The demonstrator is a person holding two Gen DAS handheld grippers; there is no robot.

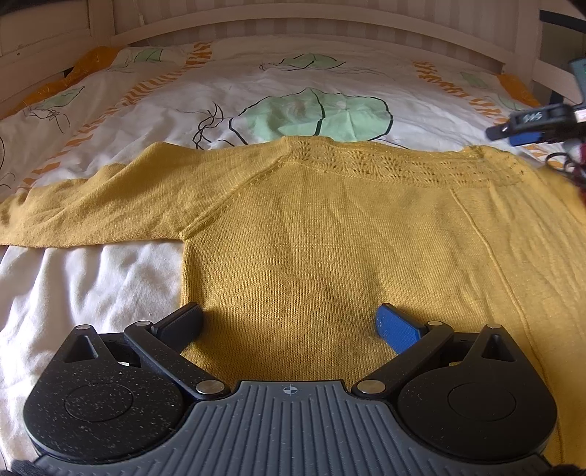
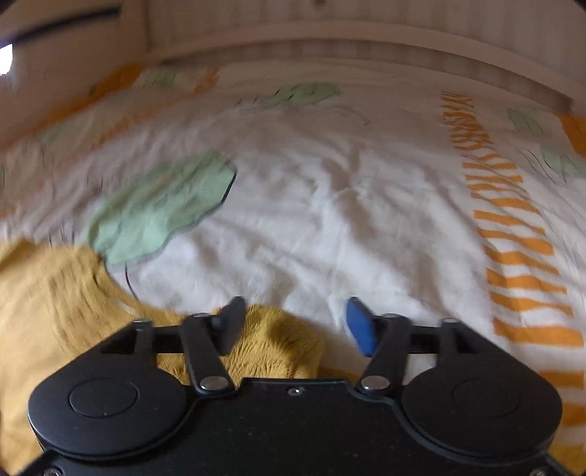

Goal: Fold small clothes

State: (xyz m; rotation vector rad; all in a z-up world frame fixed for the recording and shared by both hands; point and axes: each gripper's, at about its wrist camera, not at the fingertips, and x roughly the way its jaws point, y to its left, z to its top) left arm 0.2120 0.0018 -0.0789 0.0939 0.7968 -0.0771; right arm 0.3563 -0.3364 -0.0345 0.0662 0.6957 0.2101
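Note:
A mustard-yellow knitted sweater (image 1: pixel 329 234) lies flat on the bed, neckline away from me, one sleeve stretched out to the left. My left gripper (image 1: pixel 289 322) is open and empty, low over the sweater's lower body near its left side edge. My right gripper (image 2: pixel 295 322) is open and empty; it also shows at the far right edge of the left wrist view (image 1: pixel 531 124). In the blurred right wrist view, bunched sweater fabric (image 2: pixel 278 337) lies under and between the fingers, more to the left.
The bed has a white cover (image 1: pixel 110 102) printed with green leaves and orange stripes. A pale wooden bed rail (image 1: pixel 311 27) runs along the far side. Plain white sheet (image 1: pixel 91 285) lies left of the sweater.

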